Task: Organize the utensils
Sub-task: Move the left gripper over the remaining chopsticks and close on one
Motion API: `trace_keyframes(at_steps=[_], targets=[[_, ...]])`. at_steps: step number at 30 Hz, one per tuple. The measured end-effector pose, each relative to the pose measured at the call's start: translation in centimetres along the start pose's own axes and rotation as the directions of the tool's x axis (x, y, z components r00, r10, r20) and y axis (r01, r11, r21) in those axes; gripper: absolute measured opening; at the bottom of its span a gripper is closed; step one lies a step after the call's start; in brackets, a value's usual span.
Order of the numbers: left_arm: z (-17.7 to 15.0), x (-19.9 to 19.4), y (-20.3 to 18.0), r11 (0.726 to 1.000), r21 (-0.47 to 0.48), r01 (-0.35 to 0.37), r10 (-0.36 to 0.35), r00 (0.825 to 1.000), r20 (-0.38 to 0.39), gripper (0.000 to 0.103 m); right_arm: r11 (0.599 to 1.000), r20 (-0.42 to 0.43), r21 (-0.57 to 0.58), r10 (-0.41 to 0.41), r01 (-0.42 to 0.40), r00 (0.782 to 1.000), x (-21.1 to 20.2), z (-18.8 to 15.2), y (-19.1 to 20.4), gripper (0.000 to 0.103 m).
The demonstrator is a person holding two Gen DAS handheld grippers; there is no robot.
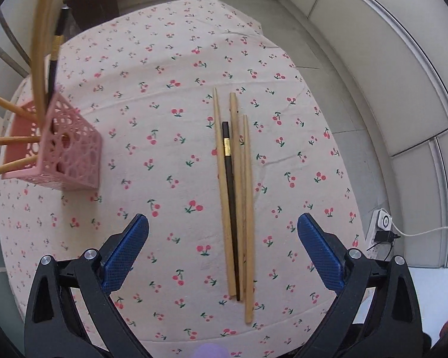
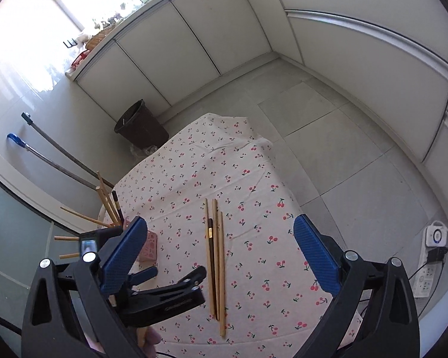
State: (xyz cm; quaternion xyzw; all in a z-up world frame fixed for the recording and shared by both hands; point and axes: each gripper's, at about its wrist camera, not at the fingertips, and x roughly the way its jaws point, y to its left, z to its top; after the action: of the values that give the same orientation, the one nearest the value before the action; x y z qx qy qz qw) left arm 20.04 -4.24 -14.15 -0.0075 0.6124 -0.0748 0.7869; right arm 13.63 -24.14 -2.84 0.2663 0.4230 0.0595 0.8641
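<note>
Left wrist view: your left gripper (image 1: 223, 240) has its jaws spread wide and holds nothing; the blue pads (image 1: 125, 256) stand either side of the near ends of the loose sticks, clear of them.
Between those jaws: four chopsticks lie side by side on the cherry-print tablecloth (image 1: 164, 89), running near to far.
Loose set: three pale wooden chopsticks (image 1: 221, 161) and one dark chopstick with a gold band (image 1: 230, 197); the dark one sits between the pale ones and touches them along its length.
Near ends: uneven; the rightmost pale stick reaches closest to you.
Pink holder (image 1: 71, 149): a perforated pink basket, left of the loose set and well apart from it, on the cloth.
Holder contents: several pale chopsticks (image 1: 41, 44) and one dark banded one (image 1: 55, 56) stand in it, leaning out at different angles.
Far left, past the table: a dark brown bin (image 1: 92, 0) on the floor.
Right of the table: a white power strip (image 1: 382, 223) with a black plug on the floor.
Right wrist view: your right gripper (image 2: 221, 250) also has its jaws wide apart, empty, and sits higher above the table.
Under it: the same four chopsticks (image 2: 215, 256) on the cloth, with your left gripper's black frame (image 2: 164, 298) just left of them.
Holder in this view: mostly hidden behind the blue pad; only a pink corner (image 2: 149, 247) shows.
</note>
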Motion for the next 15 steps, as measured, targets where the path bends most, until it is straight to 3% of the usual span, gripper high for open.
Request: trace_keyframes(at_steps=[2,9,14,15], targets=[[1.1,0.8,-0.4,1.000,-0.004,-0.005,0.005,1.000,-0.006,0.096,0.999,-0.013,0.040,0.024,-0.023,1.000,0.0,0.3,-0.7,0.096],[5.8,2.1,0.5,0.996,-0.069,-0.053,0.059,0.994,0.096,0.093,0.986,-0.079,0.136,0.111,-0.099,0.991,0.9,0.7,-1.9,0.096],[9.1,3.5,0.9,0.993,-0.095,-0.073,0.082,0.991,0.104,0.076,0.976,-0.089,0.177,0.143,-0.126,0.986,1.1,0.9,-2.2,0.096],[9.5,3.9,1.0,0.992,-0.098,-0.079,0.089,0.992,0.094,0.065,0.975,-0.091,0.183,0.147,-0.128,0.985,1.1,1.0,-2.3,0.096]])
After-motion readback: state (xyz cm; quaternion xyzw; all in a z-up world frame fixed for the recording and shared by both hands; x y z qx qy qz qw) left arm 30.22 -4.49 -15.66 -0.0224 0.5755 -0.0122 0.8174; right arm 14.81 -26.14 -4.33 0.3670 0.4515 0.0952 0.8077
